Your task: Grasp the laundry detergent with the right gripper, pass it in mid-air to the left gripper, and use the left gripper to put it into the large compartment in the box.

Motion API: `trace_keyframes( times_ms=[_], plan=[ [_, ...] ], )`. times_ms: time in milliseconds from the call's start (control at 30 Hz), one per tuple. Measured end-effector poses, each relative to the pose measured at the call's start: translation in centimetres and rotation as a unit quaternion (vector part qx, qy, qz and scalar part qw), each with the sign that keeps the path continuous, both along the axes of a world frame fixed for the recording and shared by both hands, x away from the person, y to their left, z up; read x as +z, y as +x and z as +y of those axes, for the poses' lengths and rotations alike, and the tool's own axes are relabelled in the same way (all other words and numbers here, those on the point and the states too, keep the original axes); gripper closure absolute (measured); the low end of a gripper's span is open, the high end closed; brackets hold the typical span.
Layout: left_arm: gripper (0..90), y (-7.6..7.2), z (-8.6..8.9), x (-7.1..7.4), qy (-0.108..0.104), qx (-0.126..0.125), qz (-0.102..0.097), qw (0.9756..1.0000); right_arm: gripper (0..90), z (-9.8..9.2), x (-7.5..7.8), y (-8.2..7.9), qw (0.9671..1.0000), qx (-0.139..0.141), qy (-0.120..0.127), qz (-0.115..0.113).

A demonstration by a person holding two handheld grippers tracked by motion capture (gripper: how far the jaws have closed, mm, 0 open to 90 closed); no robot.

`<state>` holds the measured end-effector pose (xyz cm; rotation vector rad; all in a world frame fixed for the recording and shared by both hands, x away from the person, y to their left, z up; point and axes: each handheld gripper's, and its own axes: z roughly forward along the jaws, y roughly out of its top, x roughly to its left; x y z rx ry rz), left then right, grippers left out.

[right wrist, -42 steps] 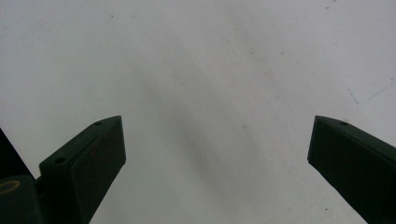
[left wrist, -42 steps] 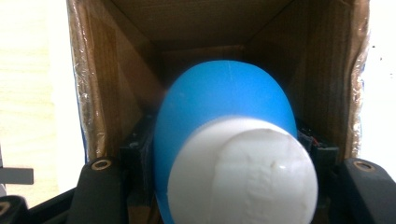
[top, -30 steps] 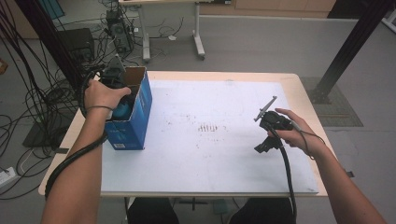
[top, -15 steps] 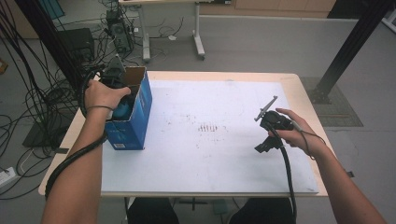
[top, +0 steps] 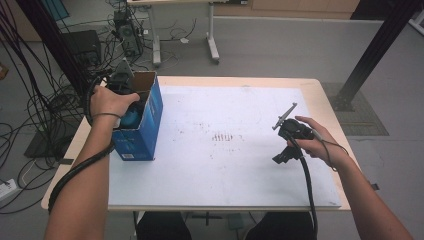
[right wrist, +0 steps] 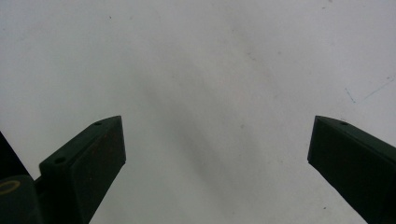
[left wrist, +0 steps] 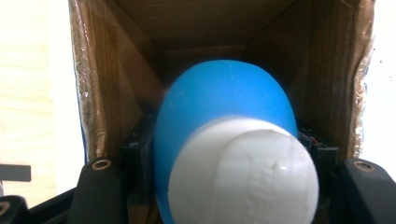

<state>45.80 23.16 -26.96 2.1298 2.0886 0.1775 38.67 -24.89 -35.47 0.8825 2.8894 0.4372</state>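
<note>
The blue object with a white cap sits inside the cardboard box, pointing down into it; its rounded blue body lies between the brown inner walls, and the white end faces the camera in the left gripper view; it looks like a bottle, though at this closeness I cannot be sure. The left gripper has its jaws clamped on the blue body from both sides, within the mouth of the box. In the high view the box, blue on the outside and open at the top, stands at the left edge of the desk; the left hand reaches into it from above. Well apart, near the right edge, the right gripper hangs just above the white desk surface; its jaws stand wide open with nothing between them.
</note>
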Motion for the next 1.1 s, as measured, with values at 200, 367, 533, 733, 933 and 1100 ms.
trace_keyframes(
  times_ms=[200, 367, 533, 733, 933, 1100],
  plan=[
    [37.5, 0.05, -0.04, 0.00, 0.001, 0.000, 0.001, 1.0000, 4.1, 0.07, -0.03, 0.01, 1.0000, 0.001, 0.000, 0.000],
    [37.5, 0.06, -0.02, 0.00, 0.000, 0.001, 0.001, 1.0000, 4.0, 0.02, -0.05, 0.02, 1.0000, 0.000, 0.000, 0.000],
    [37.5, 0.03, 0.03, 0.00, -0.001, 0.002, 0.001, 1.0000, 4.0, 0.01, -0.06, 0.02, 1.0000, 0.000, 0.001, 0.000],
    [37.5, 0.03, 0.07, 0.01, -0.002, 0.004, 0.002, 1.0000, 4.1, 0.05, -0.06, 0.03, 1.0000, 0.000, -0.002, 0.000],
    [37.4, 0.03, 0.12, 0.00, -0.003, 0.002, 0.003, 1.0000, 4.0, 0.13, -0.02, 0.05, 1.0000, 0.001, -0.001, 0.000],
    [37.4, 0.03, 0.20, 0.04, -0.005, 0.000, 0.007, 1.0000, 4.0, 0.27, 0.01, 0.06, 1.0000, 0.003, -0.002, 0.000]
  ],
)
